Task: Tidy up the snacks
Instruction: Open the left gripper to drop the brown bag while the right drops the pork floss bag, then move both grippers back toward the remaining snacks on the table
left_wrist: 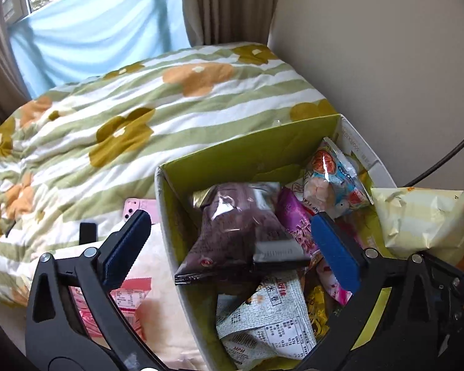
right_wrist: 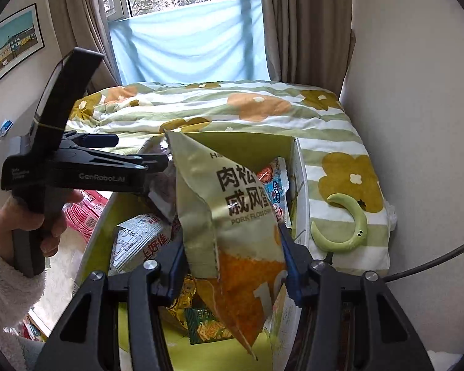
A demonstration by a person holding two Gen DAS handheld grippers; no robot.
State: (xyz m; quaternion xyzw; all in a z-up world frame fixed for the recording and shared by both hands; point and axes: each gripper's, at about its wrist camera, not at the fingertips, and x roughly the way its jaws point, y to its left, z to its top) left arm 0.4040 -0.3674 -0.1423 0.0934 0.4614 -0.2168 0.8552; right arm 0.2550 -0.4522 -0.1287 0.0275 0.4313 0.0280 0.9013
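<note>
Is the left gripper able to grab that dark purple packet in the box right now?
Probably yes. The left gripper is open and empty, and the purple packet lies on top of the pile in the box, right between its fingers, with nothing covering it.

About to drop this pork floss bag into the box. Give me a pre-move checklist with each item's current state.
1. Right gripper clamped on the pork floss bag: ok.
2. Bag above the open box: ok.
3. Left gripper open, holding nothing: ok.
4. Left gripper out of the drop path: not ok, it hovers over the box.
5. Room among the packets for the bag: cannot tell.
</note>
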